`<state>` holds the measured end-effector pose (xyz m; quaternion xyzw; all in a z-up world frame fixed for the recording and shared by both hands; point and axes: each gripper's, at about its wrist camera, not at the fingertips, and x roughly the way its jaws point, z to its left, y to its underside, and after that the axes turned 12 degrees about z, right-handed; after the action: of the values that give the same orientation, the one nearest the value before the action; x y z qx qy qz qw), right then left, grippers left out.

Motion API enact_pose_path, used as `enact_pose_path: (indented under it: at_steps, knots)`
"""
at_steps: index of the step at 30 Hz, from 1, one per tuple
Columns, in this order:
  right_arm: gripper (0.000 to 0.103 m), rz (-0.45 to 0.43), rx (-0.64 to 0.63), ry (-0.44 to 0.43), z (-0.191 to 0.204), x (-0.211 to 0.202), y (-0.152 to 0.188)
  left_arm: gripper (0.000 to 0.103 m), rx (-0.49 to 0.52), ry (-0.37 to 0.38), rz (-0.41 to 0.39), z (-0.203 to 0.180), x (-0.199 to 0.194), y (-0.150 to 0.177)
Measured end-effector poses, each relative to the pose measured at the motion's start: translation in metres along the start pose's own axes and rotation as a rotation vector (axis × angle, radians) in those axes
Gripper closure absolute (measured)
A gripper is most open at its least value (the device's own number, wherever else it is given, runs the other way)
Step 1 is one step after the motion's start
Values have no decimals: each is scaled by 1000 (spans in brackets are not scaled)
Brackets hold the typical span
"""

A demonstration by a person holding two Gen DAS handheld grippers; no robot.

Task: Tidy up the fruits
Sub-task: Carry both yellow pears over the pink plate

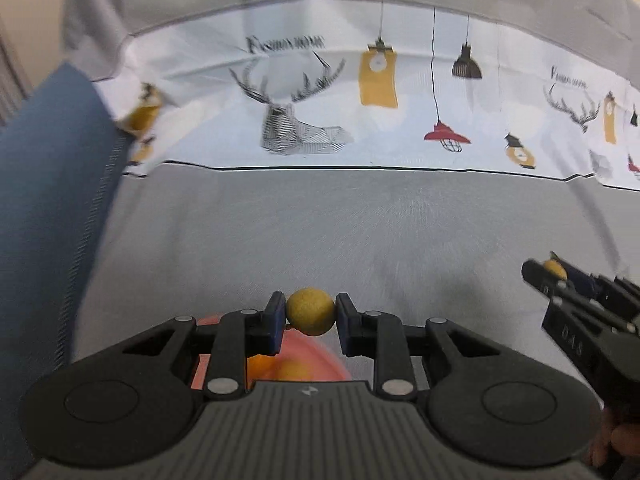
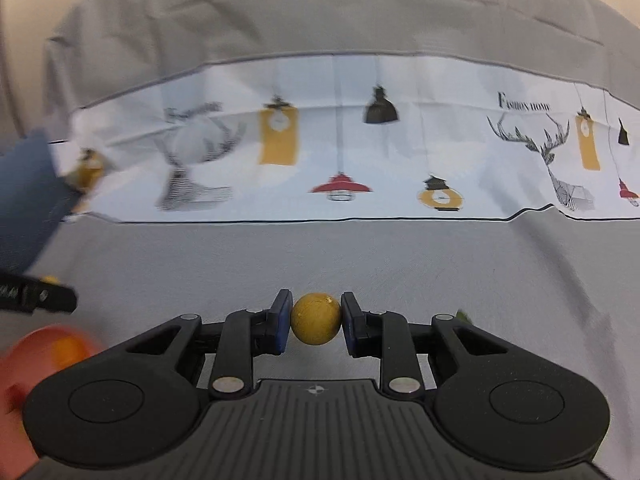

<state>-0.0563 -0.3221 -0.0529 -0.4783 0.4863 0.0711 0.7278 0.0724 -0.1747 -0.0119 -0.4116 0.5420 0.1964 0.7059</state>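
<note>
Grey cloth, left claw gripping yellow fruit above pink bowl, right claw clamping mustard fruit.

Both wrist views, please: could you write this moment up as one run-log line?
left gripper: shut on yellow fruit, above pink plate | right gripper: shut on second yellow fruit | surface: grey cloth
</note>
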Motion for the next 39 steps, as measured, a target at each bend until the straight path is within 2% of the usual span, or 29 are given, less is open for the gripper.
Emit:
enact_pose_path:
  at_steps: [5,10,14,20,26,39]
  knots:
    - [76,-4,-59,-91,33,-73,34,74,-33,-4,-51,24,-67,59]
    - [76,12,-125,-175,65,-135,69,74,-83,-37,-82,51,-115,124]
    - [76,39,-170,-228,88,-169,96,74,-116,-56,-86,68,-138,168]
    - [76,46,-243,-234,112,-200,127,74,-152,-63,-70,86,-154,218]
    - [76,23,-264,-213,116,-214,133,74,-191,-45,-64,96,-160,241]
    - [76,23,-283,-194,120,-215,133,74,-201,-27,-81,100,-161,239]
